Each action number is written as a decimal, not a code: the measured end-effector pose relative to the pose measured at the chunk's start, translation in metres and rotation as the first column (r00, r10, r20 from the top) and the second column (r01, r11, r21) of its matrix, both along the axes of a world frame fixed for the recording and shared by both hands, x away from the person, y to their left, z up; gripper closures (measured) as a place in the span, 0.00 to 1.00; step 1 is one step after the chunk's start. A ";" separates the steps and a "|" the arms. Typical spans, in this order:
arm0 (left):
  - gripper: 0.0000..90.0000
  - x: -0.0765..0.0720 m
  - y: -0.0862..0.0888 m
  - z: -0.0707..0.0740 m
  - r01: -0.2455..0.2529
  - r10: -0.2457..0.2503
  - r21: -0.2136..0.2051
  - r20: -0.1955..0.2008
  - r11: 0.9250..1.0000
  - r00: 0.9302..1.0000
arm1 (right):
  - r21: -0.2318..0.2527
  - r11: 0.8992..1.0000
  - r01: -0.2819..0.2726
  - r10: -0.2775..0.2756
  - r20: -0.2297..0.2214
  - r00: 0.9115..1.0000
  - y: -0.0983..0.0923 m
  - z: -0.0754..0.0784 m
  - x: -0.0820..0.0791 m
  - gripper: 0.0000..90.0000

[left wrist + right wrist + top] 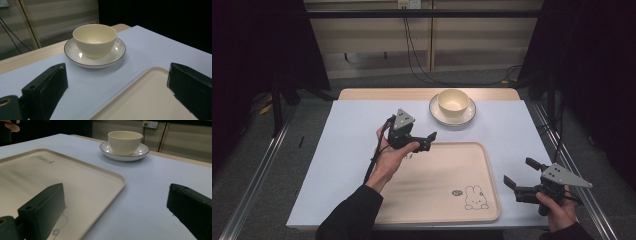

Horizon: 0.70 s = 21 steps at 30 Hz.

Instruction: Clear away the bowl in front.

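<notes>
While a pale blue sheet covers nearly the whole table (342,150), a strip of bare wood shows along the far edge. Largest on it is a cream tray (447,185) with a small rabbit drawing near its right near corner; it lies at the table's near edge, a little right of the middle, and nothing rests in it. Beyond the tray, close to the far edge, a white saucer (435,112) with a dark rim carries a cream bowl (453,102), upright and empty.

The left gripper (424,140) is held above the tray's far left corner by a hand (393,156) that comes up from a dark sleeve. Its jaws stand wide apart with nothing between them. In the left gripper view the bowl (95,40) on its saucer (72,53) sits straight ahead between the two jaws and well apart from them, with the tray's corner (140,100) under the right-hand jaw.

The right gripper (519,172) is held near the table's near right corner, just beside the tray's right edge, in the other hand (559,212). Its jaws are also spread wide and hold nothing. In the right gripper view the tray (75,180) lies beneath the left-hand jaw, and the bowl (125,141) and saucer (143,151) stand far ahead
</notes>
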<state>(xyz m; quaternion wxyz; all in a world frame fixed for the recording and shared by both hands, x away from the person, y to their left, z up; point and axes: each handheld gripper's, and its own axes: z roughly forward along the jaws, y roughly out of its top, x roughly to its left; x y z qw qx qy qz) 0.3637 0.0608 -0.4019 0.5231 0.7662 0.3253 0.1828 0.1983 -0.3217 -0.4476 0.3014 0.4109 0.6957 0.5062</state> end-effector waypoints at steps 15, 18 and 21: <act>0.07 0.032 -0.021 0.006 -0.014 0.014 0.016 -0.011 1.000 1.000 | 0.010 1.000 -0.006 0.006 -0.001 1.000 0.000 0.000 -0.001 0.02; 0.09 0.042 -0.026 0.005 -0.026 0.027 0.022 -0.030 0.999 0.999 | 0.008 1.000 -0.007 0.007 -0.003 1.000 0.000 0.000 0.000 0.02; 0.08 0.051 -0.031 0.002 -0.015 0.016 0.022 -0.046 1.000 0.999 | 0.009 1.000 -0.006 0.006 -0.001 1.000 0.000 0.000 0.000 0.02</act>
